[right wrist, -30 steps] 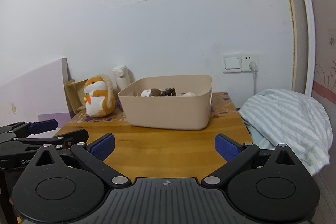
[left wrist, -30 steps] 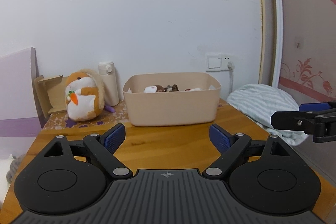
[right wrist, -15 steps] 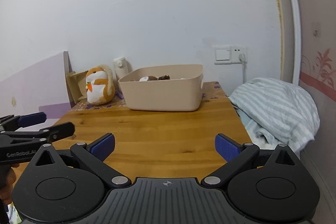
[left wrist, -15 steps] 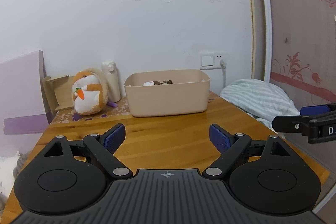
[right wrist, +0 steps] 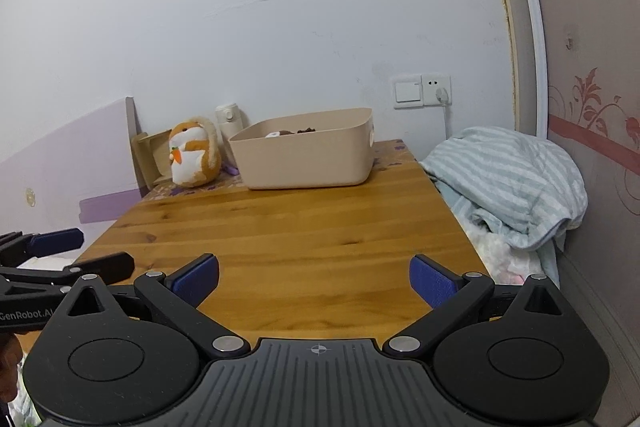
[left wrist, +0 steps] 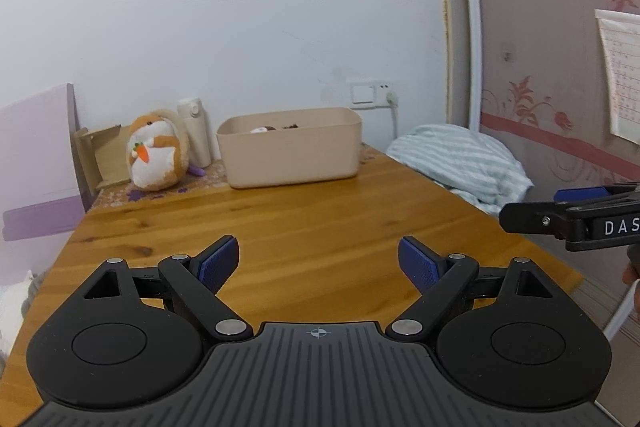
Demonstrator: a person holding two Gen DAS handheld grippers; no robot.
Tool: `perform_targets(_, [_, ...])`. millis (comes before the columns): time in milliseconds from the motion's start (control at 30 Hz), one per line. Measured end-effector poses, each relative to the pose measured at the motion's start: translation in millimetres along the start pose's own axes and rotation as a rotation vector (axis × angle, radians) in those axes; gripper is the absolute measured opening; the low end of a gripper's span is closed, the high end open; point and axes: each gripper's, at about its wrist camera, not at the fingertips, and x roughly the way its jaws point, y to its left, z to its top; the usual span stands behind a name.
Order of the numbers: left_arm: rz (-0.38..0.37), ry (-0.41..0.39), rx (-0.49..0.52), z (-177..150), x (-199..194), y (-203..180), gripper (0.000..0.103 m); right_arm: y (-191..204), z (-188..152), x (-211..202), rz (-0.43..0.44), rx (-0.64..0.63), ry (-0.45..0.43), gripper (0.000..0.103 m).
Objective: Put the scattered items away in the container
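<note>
Nearest, the left claw (left wrist: 319, 263) hangs over the near end of the wooden bench (left wrist: 304, 227), its blue pads spread wide with nothing between them. Likewise the right claw (right wrist: 315, 283) is spread and empty above the same planks.

Farther back, the beige container (left wrist: 294, 151) stands at the far end of the bench, near the wall. It is a rounded plastic tub with plain sides; a few small white and brown items (left wrist: 276, 127) just peek over its rim, too small to identify.

Only the right wrist view shows an oval handle hole (right wrist: 371, 135) in the tub's end wall. Only the left wrist view shows a calendar (left wrist: 620, 79) hanging on the patterned wall.

Left of the container sit an orange-and-white plush toy (left wrist: 156, 157), a white bottle (left wrist: 196, 133) and an open cardboard box (left wrist: 102, 157), on a patterned cloth. A striped blanket (right wrist: 516, 183) lies heaped to the right, beside the bench. Behind, a white wall carries a switch and socket (right wrist: 422, 91).
</note>
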Motion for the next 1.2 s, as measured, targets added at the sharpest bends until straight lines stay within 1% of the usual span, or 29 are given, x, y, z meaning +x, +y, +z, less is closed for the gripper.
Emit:
perform_targets(133, [0.008,-0.007,0.019,-9.2,-16.1,-7.8,0.088,2.4,-10.3,-13.7,0.010,-0.005,0.005,0.103])
perform_targets(333, [0.002,-0.006,-0.009,-19.1,-38.2,-11.0,0.088,10.2,-21.8,-33.3,0.023,-0.032,0.000,0.103])
perform_targets(533, [-0.006,0.017,-0.006,-26.4,-50.8,-12.8,0.088,19.0,-32.7,-50.3,0.045,-0.059,0.003,0.103])
perform_targets(600, [-0.006,0.014,-0.012,-28.4,-56.0,-13.3,0.088,24.5,-36.1,-55.3,0.043,-0.080,0.001,0.103])
perform_targets(733, [0.003,0.007,-0.009,-33.3,-66.4,-16.4,0.088,27.4,-42.2,-60.8,0.065,-0.078,0.015,0.103])
perform_targets(1000, [0.010,0.006,0.003,-36.5,-75.4,-19.6,0.088,35.9,-47.6,-70.9,0.084,-0.098,0.012,0.103])
perform_targets(1200, [0.001,0.011,-0.010,-38.1,-75.7,-17.3,0.088,40.2,-48.9,-73.7,0.097,-0.113,0.020,0.103])
